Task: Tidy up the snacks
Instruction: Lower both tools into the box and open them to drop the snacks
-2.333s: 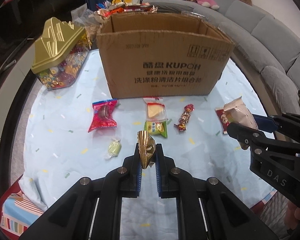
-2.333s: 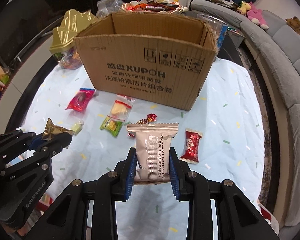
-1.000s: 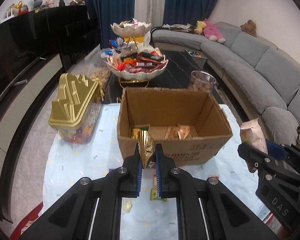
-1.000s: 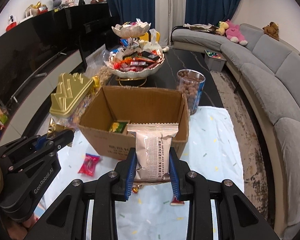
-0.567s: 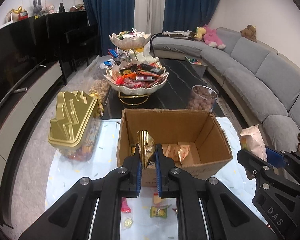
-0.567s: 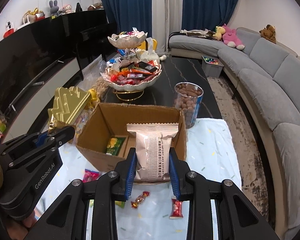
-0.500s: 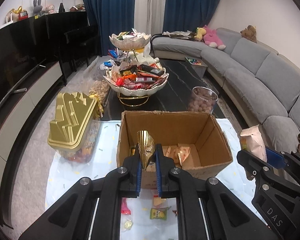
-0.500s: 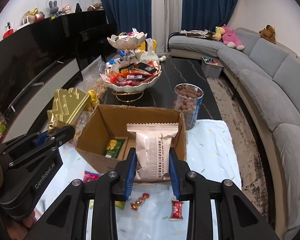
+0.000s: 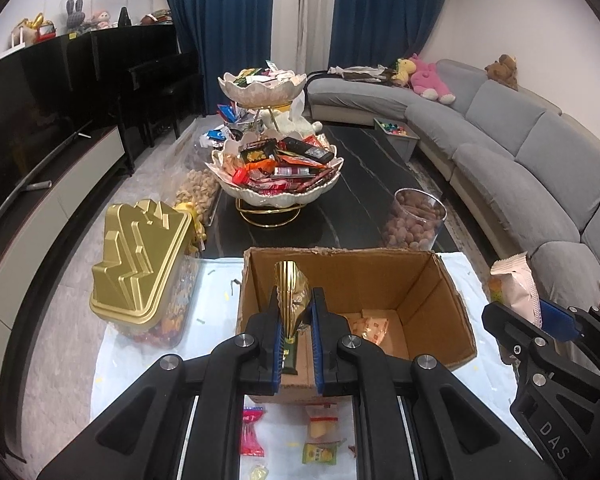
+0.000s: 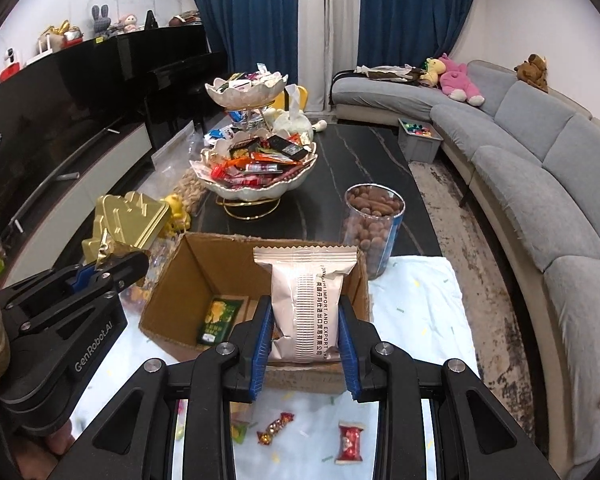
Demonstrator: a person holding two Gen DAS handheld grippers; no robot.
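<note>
Matt brown corrugated cardboard box [image 9: 428, 284], shiny crinkled gold foil wrapper [image 9: 291, 296], smooth pale plastic-film packet [image 10: 306, 300] (printed seam down its back), glossy gold lid [image 9: 140, 256], probably plastic, black matt plastic gripper fingers [image 9: 268, 332], soft pale cloth [image 10: 416, 304].

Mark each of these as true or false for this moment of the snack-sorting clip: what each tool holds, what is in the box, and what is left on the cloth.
1. The left tool pinches a gold foil candy. True.
2. The right tool is empty. False: it grips a pale snack packet.
3. The cardboard box has nothing inside. False: a green packet and orange packets lie on its floor.
4. Some snacks remain on the cloth, including a red wrapped candy. True.
5. The gold lid lies inside the box. False: it sits on a container left of the box.
</note>
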